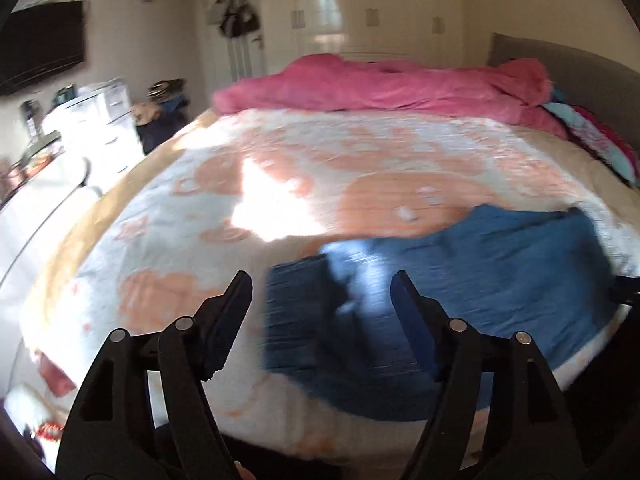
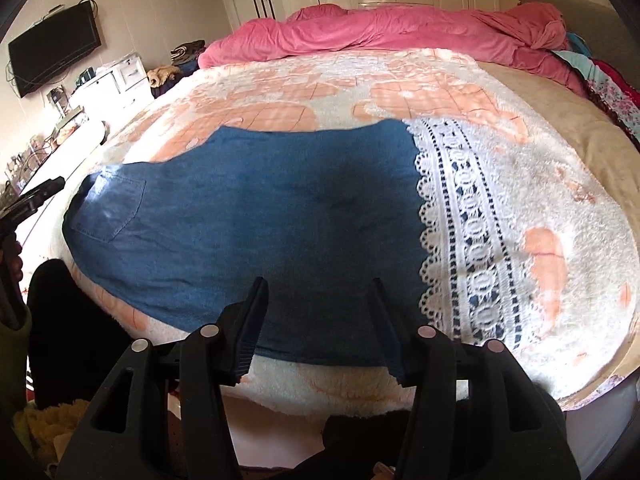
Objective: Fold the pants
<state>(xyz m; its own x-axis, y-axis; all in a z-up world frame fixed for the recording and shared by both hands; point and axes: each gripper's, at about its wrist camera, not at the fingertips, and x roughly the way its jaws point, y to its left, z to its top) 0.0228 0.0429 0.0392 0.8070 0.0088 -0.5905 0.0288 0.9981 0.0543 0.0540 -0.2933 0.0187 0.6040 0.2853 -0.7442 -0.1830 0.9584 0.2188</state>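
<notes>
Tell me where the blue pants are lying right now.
The blue pants lie flat on the peach-patterned blanket at the bed's near edge, centre-left in the right wrist view, their white lace trim on the right and the pink duvet beyond.

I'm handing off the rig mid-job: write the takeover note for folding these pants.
Left gripper: open, empty, above the waist end with the patch pocket.
Right gripper: open, empty, over the near edge.
Blue denim pants: flat on the peach-and-white fleece blanket, white lace-trimmed hems to the right.
Done: the pants look folded leg on leg.
Left: grip an end and fold across.
</notes>
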